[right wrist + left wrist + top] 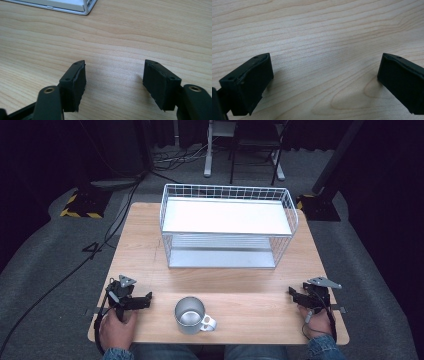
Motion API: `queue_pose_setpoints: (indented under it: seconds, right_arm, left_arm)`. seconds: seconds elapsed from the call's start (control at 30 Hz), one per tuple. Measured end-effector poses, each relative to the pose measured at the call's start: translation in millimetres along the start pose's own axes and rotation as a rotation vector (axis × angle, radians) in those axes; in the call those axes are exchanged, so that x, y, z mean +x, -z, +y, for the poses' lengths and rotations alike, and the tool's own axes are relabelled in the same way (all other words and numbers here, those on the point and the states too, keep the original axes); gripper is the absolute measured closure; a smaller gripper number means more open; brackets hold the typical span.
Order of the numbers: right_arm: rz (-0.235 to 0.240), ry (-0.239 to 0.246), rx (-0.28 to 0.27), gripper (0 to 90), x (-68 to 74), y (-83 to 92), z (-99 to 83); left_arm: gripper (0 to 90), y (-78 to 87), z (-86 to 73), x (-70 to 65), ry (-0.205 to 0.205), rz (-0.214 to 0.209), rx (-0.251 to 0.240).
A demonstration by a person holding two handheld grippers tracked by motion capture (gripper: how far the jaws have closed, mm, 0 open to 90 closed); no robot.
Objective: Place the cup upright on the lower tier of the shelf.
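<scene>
Two large things dominate: the wooden table (pixel 150 240) and, on its far half, a white wire basket rack (pixel 227 225) with a flat white shelf on top and a lower tray beneath, its open front turned toward the person. Smaller, and much nearer the person's edge, stands a metal mug (pixel 190 315), upright, mouth up, with its white handle (pixel 209 322) pointing to the right and a little toward the person. The mug sits between the two hands but not midway: the left tongs (pixel 142 301) lie just beside it, their tips aimed across the table straight at the mug's left wall, while the right tongs (pixel 295 295) rest well apart near the table's right edge. So I judge the left hand the likelier one to take the mug, by a short sideways reach; the handle, however, faces away from it and toward the right hand. In the left gripper view the left tongs (pixel 324 75) stand wide apart over bare wood, holding nothing. In the right gripper view the right tongs (pixel 115 80) are partly spread, also empty, with the rack's corner (pixel 86 8) ahead.
</scene>
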State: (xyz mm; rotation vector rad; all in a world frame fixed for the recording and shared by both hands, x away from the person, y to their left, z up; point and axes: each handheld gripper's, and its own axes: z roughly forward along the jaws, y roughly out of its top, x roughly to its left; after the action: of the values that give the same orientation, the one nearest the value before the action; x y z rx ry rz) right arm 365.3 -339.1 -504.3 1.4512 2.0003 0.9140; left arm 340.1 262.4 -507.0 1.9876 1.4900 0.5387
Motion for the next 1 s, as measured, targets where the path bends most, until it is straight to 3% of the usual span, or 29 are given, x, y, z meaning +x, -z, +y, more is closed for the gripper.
queue_pose_setpoints:
  seconds: [0.93, 1.0]
  right_arm:
    - [0.002, -0.002, 0.002, 35.2, 0.0, 0.2, 0.0]
    - [-0.001, 0.000, 0.000, 38.5, 0.7, 1.4, -0.9]
  left_arm:
    - [0.5, 0.0, 0.0, 0.1, -0.001, 0.001, 0.000]
    - [0.5, 0.0, 0.0, 0.0, 0.000, 0.000, 0.000]
